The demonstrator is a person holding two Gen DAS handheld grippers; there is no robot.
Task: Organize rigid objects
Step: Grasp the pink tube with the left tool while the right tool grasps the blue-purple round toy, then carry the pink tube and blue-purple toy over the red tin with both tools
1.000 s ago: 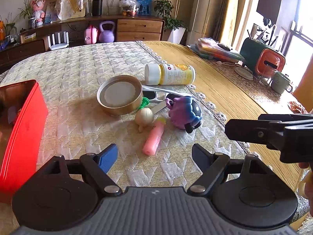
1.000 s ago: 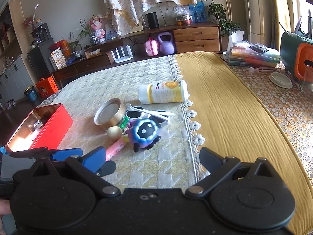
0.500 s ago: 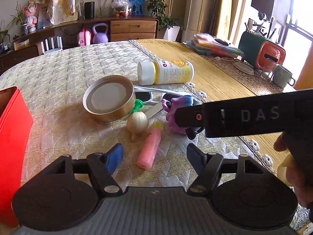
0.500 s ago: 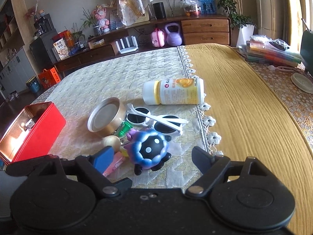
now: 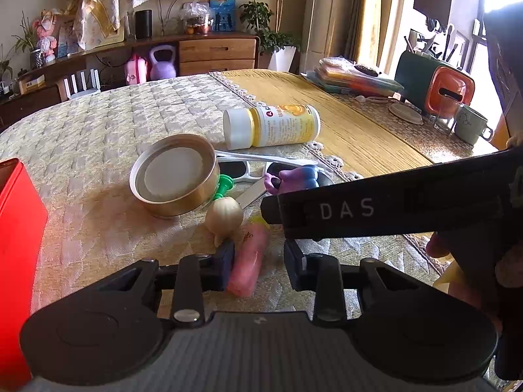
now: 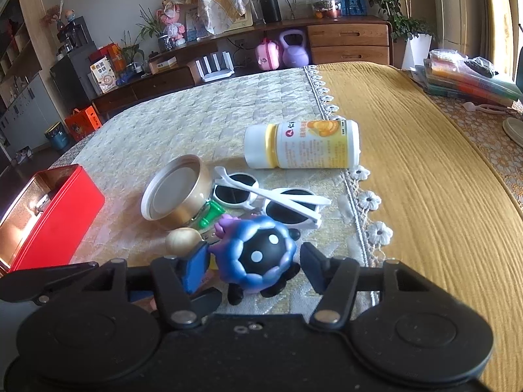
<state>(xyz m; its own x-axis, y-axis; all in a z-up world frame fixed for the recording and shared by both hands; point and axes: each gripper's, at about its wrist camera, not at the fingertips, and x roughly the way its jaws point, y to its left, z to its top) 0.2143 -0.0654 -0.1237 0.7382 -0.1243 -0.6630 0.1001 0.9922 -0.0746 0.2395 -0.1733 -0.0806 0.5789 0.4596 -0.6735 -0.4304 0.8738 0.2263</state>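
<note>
A pile of small objects lies on the cream tablecloth. My left gripper [image 5: 259, 263] is open, its fingers on either side of a pink tube [image 5: 246, 261] lying flat. My right gripper [image 6: 253, 266] is open, its fingers on either side of a blue and purple toy figure [image 6: 258, 258] with a black dotted face. Around them lie a gold round tin [image 5: 175, 176], a small garlic-shaped piece [image 5: 224, 217], white sunglasses [image 6: 271, 201], a green piece [image 6: 210, 215] and a white and yellow bottle [image 6: 304, 145] on its side. An open red box [image 6: 49, 219] stands at the left.
The right gripper's black body crosses the left wrist view [image 5: 392, 209] and hides most of the toy there. A yellow cloth [image 6: 425, 179] covers the table's right part. Books [image 6: 470, 80], a green and orange box [image 5: 434, 86] and a mug [image 5: 470, 125] stand far right.
Both grippers moved forward and down to the pile. The left's fingers narrowed around the pink tube; the right's fingers narrowed around the toy figure.
</note>
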